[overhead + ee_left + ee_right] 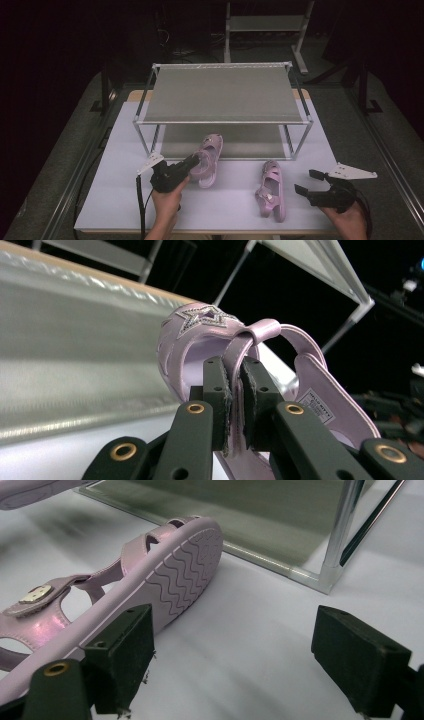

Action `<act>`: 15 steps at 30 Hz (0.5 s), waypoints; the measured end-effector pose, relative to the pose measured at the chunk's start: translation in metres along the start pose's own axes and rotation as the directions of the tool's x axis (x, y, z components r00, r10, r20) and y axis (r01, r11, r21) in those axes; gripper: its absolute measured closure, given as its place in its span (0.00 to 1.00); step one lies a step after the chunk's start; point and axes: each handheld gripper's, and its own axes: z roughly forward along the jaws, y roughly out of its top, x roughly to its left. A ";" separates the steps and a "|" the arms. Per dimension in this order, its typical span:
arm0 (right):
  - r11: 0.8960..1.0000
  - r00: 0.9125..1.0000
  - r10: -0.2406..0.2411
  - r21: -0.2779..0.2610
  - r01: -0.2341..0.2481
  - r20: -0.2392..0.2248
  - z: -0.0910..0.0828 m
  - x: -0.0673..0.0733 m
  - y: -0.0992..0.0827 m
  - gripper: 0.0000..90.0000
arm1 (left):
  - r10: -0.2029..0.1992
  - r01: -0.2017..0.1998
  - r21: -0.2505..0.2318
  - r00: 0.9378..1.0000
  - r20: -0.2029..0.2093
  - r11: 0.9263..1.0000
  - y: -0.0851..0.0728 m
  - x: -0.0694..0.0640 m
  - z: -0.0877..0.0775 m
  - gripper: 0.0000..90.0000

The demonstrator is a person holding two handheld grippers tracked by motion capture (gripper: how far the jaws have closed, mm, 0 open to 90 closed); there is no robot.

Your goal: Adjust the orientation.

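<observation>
A pink sandal (209, 159) with a glitter star (202, 320) hangs in front of the rack's lower shelf. My left gripper (195, 161) is shut on its strap, and in the left gripper view the pads (220, 390) pinch the strap (239, 352) between them. A second pink sandal (270, 190) lies on its side on the white table, its wavy sole (182, 577) turned toward my right gripper (306, 182). That gripper stands open just right of it; its jaws (235, 645) are wide apart with only table between them.
A two-level metal rack (222, 93) stands at the middle of the table (115, 195). Its lower shelf (260, 510) and a corner post (341, 535) lie just beyond the second sandal. The surroundings beyond the table are dark.
</observation>
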 end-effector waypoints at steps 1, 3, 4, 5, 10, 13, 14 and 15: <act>1.000 1.000 0.004 -0.003 -0.004 -0.001 0.000 0.000 -0.001 0.19 | -0.003 0.003 -0.009 1.000 -0.004 1.000 0.000 0.001 0.002 0.92; 1.000 1.000 0.003 -0.002 -0.003 -0.003 0.000 -0.001 -0.001 0.19 | -0.009 0.009 -0.019 1.000 -0.017 1.000 0.001 0.004 0.007 0.92; 1.000 1.000 0.001 -0.001 -0.001 -0.004 0.000 -0.001 -0.001 0.19 | -0.009 0.008 -0.023 1.000 -0.026 1.000 0.001 0.005 0.010 0.92; 1.000 1.000 0.000 0.000 0.000 -0.005 0.000 -0.001 -0.001 0.19 | -0.013 0.012 -0.029 0.999 -0.031 1.000 0.001 0.007 0.014 0.92; 1.000 1.000 0.000 -0.004 0.000 -0.007 0.000 -0.002 -0.001 0.19 | -0.035 0.033 -0.050 0.999 -0.041 0.998 0.000 0.014 0.030 0.92; 1.000 1.000 0.003 -0.004 -0.003 -0.008 0.000 -0.002 -0.001 0.19 | -0.042 0.040 -0.054 0.998 -0.038 0.998 -0.001 0.018 0.040 0.92; 1.000 1.000 0.003 -0.004 -0.003 -0.008 0.000 -0.002 -0.001 0.19 | -0.049 0.047 -0.046 0.998 -0.035 0.998 -0.001 0.020 0.044 0.92; 1.000 1.000 0.005 -0.004 -0.005 -0.009 0.001 -0.002 -0.002 0.19 | -0.049 0.047 -0.040 0.998 -0.040 0.998 -0.001 0.021 0.047 0.92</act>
